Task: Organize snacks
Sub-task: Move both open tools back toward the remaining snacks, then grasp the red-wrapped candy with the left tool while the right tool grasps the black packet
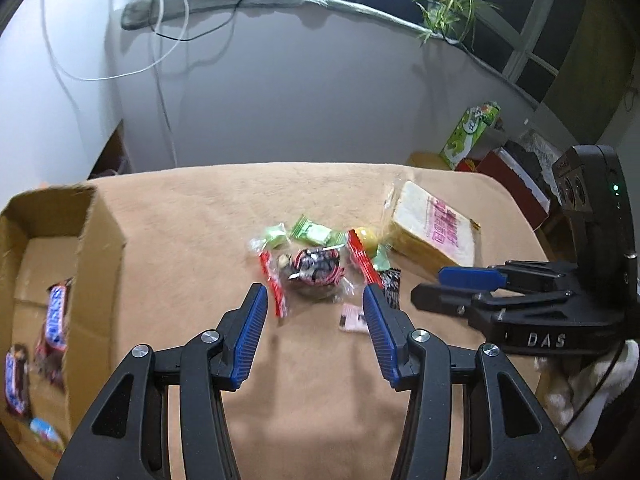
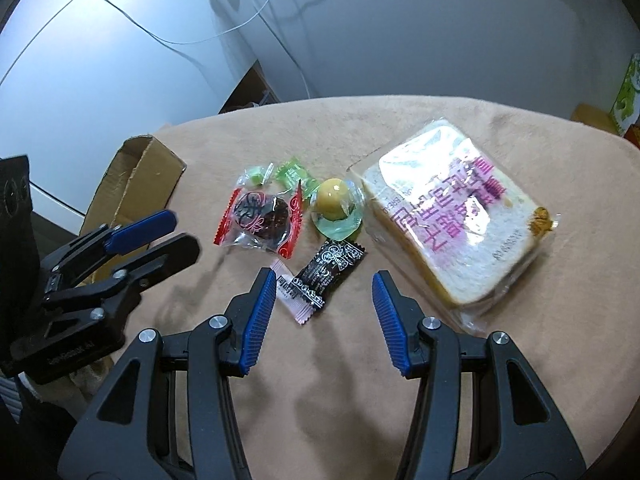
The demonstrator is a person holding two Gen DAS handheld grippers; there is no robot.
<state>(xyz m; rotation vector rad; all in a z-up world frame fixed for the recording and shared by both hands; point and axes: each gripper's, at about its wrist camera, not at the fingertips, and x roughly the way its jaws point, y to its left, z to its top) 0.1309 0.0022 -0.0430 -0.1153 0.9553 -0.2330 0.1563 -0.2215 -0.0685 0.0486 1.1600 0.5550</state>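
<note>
Seemingly between picks: left tongs (image 1: pixel 314 300) hang wide and empty, facing the red-edged packet (image 1: pixel 312 274) at twelve o'clock; right tongs (image 2: pixel 324 292) likewise. Next: close in, pinch, carry to the box (image 1: pixel 100 240).

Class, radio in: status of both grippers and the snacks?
Left gripper open, empty. Right gripper open, empty. Loose snacks on table; bars already in cardboard box. Nothing in the way.

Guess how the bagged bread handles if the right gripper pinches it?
The bagged bread is probably soft: stacked slices would likely squash between the right gripper fingers. Its glossy loose film may slip or bunch. It is the biggest snack on the cloth, yet likely light for its bulk.
</note>
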